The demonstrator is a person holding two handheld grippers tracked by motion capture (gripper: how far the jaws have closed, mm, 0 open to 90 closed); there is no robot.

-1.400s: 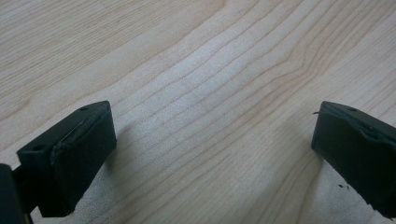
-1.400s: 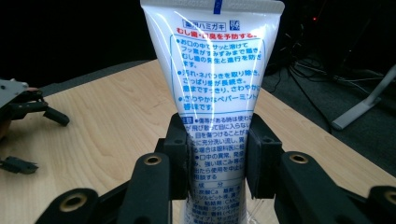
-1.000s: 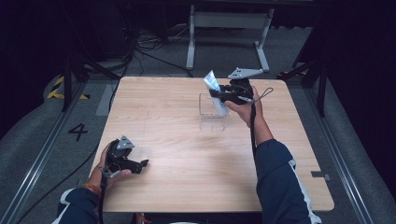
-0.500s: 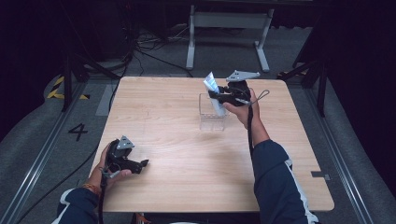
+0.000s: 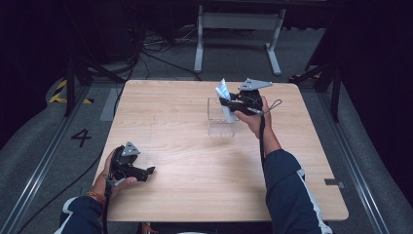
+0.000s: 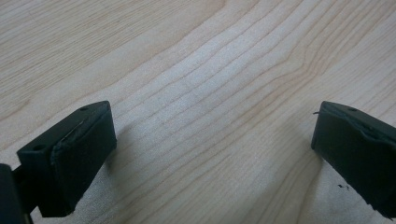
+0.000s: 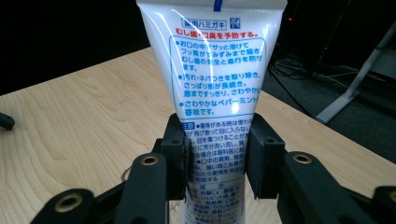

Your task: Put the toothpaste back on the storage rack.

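Note:
A white toothpaste tube [image 7: 217,79] with blue and red print stands upright between the jaws of my right gripper [image 7: 217,140], which is shut on its lower half. In the high view the tube [image 5: 223,91] sticks up from a clear plastic box [image 5: 220,126] on the far middle of the table, with the right gripper [image 5: 225,103] at the box's top edge. The tube's lower end is hidden. My left gripper [image 5: 148,170] rests near the table's front left, open. Its jaws stand wide over bare wood [image 6: 212,144] with nothing between them.
The light wooden table [image 5: 195,195] is ringed by dark floor. A metal stand [image 5: 238,29] and cables lie beyond the far edge. A rail and a painted numeral run along the floor at the left.
The right gripper with the tube has shifted only slightly, a touch lower over the clear box. The left gripper has kept still.

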